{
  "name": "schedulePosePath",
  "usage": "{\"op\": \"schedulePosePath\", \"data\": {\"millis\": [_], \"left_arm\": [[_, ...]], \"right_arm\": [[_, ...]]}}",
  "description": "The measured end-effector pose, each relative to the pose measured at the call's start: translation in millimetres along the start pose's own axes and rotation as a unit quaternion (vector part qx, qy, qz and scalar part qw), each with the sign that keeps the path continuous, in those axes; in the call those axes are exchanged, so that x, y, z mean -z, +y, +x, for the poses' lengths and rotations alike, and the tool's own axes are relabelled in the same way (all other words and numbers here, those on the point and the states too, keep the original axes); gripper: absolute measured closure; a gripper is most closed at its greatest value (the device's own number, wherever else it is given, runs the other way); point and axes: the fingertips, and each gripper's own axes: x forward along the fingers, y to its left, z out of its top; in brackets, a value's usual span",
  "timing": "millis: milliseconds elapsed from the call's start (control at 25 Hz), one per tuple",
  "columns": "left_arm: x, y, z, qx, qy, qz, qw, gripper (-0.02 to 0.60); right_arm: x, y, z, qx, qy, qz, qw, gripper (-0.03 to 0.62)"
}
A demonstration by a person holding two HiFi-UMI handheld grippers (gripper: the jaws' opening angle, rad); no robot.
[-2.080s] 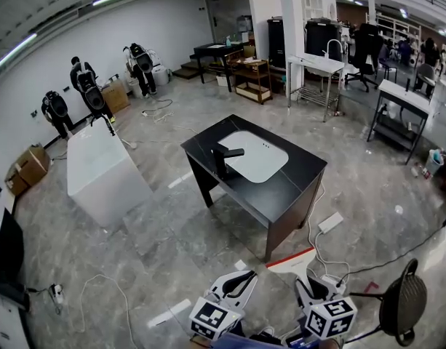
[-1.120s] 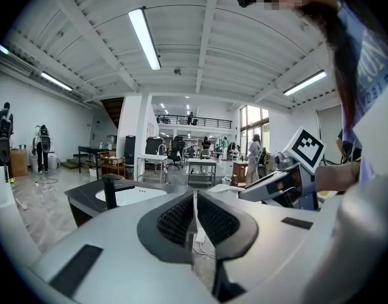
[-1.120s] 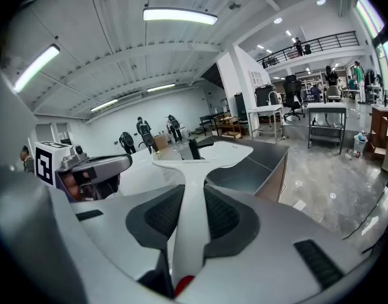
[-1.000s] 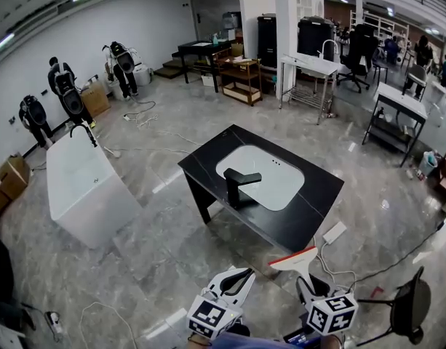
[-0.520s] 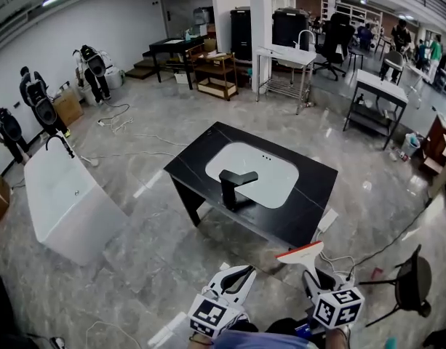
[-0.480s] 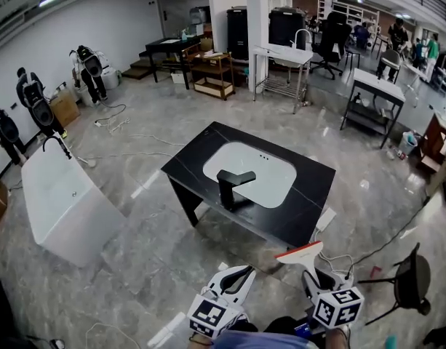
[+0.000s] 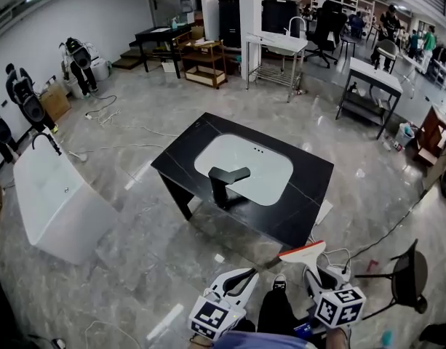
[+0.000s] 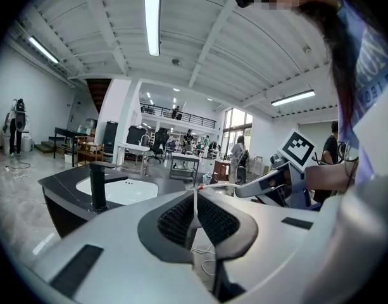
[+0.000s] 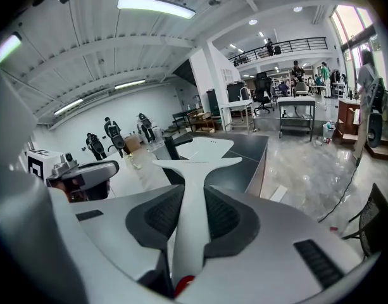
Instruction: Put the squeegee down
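The right gripper (image 9: pixel 194 215) is clamping its ribbed dark pads (image 9: pixel 158 218) on the smooth white handle of the squeegee (image 9: pixel 192 170), whose flat T-shaped blade is fanning out at twelve o'clock beyond the tips. The left gripper (image 8: pixel 194 215) is sitting pressed together on nothing. The glossy black table (image 7: pixel 299 213) is lying at twelve o'clock of both; the handle's lower end is disappearing behind the pads

No words, brands or numbers can be read anywhere. The left gripper (image 7: pixel 244 274) and right gripper (image 7: pixel 312 269) each carry a cube with black-and-white square markers, which are patterns only, with no letters. Print on the person's clothing (image 8: pixel 369 68) is too blurred to read.
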Motion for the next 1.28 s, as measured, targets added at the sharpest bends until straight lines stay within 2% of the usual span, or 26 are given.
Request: {"op": "schedulePosePath", "data": {"millis": [240,440,640,800,1120,1280], "left_arm": [[-11,23,39,-0.016,0.009,0.001,0.9998,0.565],[-31,44,92,-0.032,0.010,0.002,0.9994,0.565],[-53,49,145,-0.024,0.012,0.015,0.9995,0.565],[-58,50,174,-0.024,0.031,0.020,0.9990,0.565],[-59,70,213,-0.041,0.062,0.031,0.9967,0.565],[-63,76,228,-0.048,0.067,0.031,0.9961,0.565]], "right_arm": [[-29,-35,37,-0.010,0.004,0.005,1.000,0.493],[-63,-73,67,-0.022,0.010,-0.004,1.000,0.493],[-85,-111,95,-0.029,0.021,-0.001,0.999,0.494],[-100,-138,118,-0.039,0.027,0.009,0.999,0.493],[-132,-193,182,-0.034,0.026,0.029,0.999,0.494],[-151,-224,218,-0.013,0.017,0.056,0.998,0.493]]}}
